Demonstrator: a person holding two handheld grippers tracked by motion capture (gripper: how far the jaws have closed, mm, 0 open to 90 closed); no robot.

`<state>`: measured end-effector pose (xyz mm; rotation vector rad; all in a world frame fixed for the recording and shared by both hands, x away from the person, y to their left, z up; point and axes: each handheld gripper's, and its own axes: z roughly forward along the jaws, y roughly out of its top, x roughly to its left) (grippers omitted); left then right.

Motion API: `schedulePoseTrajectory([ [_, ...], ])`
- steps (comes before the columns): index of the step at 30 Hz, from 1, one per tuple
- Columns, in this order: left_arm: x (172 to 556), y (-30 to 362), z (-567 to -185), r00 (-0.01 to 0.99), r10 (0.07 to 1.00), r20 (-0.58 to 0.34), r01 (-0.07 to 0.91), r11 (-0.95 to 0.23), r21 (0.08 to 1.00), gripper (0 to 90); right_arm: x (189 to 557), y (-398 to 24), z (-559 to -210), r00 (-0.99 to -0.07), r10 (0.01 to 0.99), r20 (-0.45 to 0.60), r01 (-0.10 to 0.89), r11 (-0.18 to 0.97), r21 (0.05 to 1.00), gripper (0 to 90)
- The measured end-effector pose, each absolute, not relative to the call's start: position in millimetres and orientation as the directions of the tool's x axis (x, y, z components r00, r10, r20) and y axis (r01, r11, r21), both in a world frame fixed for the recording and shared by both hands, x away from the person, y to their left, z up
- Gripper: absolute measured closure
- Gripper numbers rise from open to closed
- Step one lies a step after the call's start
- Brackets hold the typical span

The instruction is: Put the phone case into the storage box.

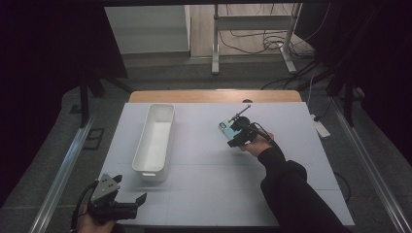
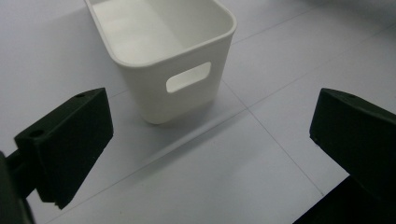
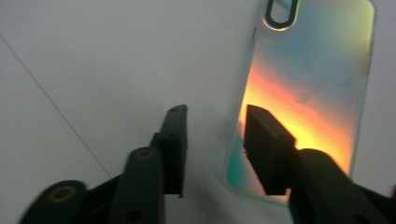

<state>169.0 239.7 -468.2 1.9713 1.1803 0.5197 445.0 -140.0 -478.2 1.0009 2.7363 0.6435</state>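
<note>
Table (image 1: 291, 160) with a pale sheet over it, wooden edge showing at the far side. White bin (image 1: 155, 141) left of centre, long and narrow, long axis running away from the person with a slight lean to the right; its near end wall has a handle slot (clear in the left gripper view (image 2: 188, 77)), inside looks bare.

Left gripper (image 1: 133, 206) at the near left corner, jaws spread wide with nothing between them, aimed at the bin's near end.

Right gripper (image 1: 236, 133) right of centre, over the phone case (image 1: 225, 127). Jaws parted, not clamped: in the right gripper view the gripper (image 3: 214, 149) straddles the case's one long edge, one jaw over the bare sheet, the other over the case's face. Contact with the case: cannot tell.

Phone case (image 3: 308, 93) lies flat on the sheet, well apart from the bin. Iridescent, teal to orange. Long axis runs away from the gripper, camera cutout (image 3: 281, 11) at the far end.
</note>
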Motion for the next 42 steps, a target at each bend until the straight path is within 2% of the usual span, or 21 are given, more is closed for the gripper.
schedulePoseTrajectory([
  [2, 169, 240, -468, 0.489, 0.872, -0.039, 0.56, -0.278, 0.781, 0.3, 446, -140, -477, -0.755, 0.655, -0.009, 0.583, 0.678, 0.449, 48.1],
  [5, 169, 240, -468, 0.489, 0.872, -0.039, 0.56, -0.279, 0.781, 0.4, 447, -140, -475, -0.752, 0.658, -0.017, 0.58, 0.674, 0.458, 43.1],
  [11, 169, 240, -468, 0.489, 0.871, -0.039, 0.559, -0.279, 0.781, 0.3, 450, -139, -473, -0.743, 0.669, -0.02, 0.58, 0.659, 0.479, 19.9],
  [15, 169, 240, -468, 0.489, 0.871, -0.04, 0.559, -0.278, 0.781, 0.3, 453, -140, -474, -0.734, 0.679, 0.001, 0.588, 0.635, 0.501, 8.1],
  [20, 169, 240, -468, 0.49, 0.871, -0.039, 0.56, -0.28, 0.78, 0.4, 456, -143, -478, -0.727, 0.686, -0.008, 0.586, 0.627, 0.514, 0.1],
  [42, 170, 240, -468, 0.488, 0.871, -0.045, 0.563, -0.275, 0.779, 0.4, 475, -153, -479, -0.694, 0.719, -0.034, 0.63, 0.63, 0.453, 0.0],
])
